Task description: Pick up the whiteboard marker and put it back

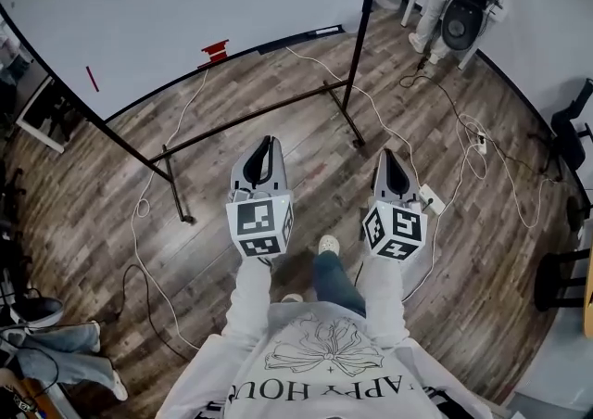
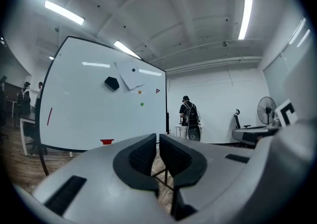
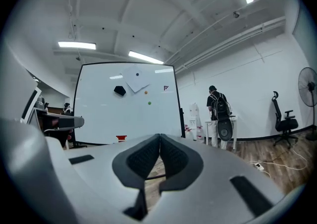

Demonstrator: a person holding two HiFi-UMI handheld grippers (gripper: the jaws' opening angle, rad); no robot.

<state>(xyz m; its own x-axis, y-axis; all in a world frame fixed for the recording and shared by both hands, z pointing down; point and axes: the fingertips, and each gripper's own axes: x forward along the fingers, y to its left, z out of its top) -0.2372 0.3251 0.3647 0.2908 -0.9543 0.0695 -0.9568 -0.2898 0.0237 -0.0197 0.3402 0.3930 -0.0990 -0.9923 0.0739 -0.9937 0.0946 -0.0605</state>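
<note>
Approach step in hand: left gripper (image 1: 268, 144) and right gripper (image 1: 393, 158) stand clenched, empty, well apart from the thin red whiteboard marker (image 1: 92, 79) on the white whiteboard (image 1: 139, 0) at ten o'clock; next move likely needs closing in, jaws released.

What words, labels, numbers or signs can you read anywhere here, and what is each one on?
"HOU" and "APPY": arched print on the person's white shirt, the rest not readable.
Small red mark on the whiteboard: too small to read.
Square patterns on the left cube and right cube: codes, no letters or numbers.
</note>
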